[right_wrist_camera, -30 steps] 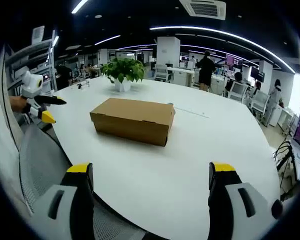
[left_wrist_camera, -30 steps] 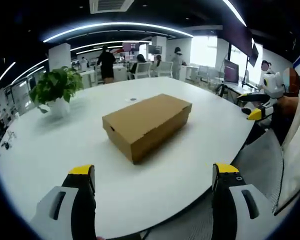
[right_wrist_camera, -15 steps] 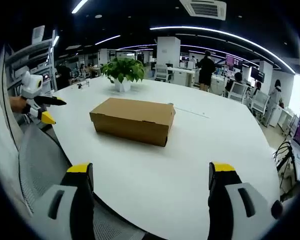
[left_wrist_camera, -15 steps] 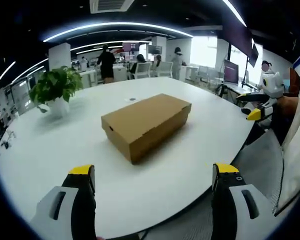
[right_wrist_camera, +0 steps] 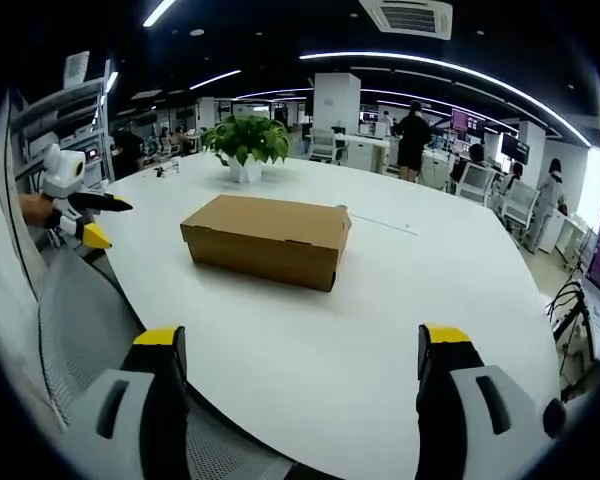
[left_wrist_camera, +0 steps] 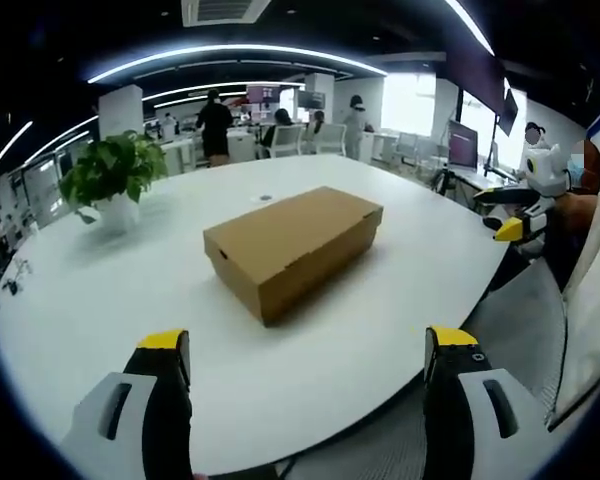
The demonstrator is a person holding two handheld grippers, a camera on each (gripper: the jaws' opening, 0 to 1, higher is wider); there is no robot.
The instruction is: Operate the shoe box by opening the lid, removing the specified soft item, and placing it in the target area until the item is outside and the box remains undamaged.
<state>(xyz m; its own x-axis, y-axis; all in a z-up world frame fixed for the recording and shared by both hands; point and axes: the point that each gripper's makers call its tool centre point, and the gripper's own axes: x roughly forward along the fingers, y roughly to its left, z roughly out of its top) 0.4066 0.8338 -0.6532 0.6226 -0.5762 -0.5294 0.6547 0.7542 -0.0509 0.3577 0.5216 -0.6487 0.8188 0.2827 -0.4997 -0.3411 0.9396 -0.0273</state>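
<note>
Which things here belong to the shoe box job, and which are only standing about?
For the job:
shoe box, lid shut
left gripper, open
right gripper, open

Standing about:
potted plant
office chairs
people in the background

No text, label, brand or number can be read in either view; the brown shoe box (left_wrist_camera: 292, 246) at centre frame shows plain cardboard sides.
</note>
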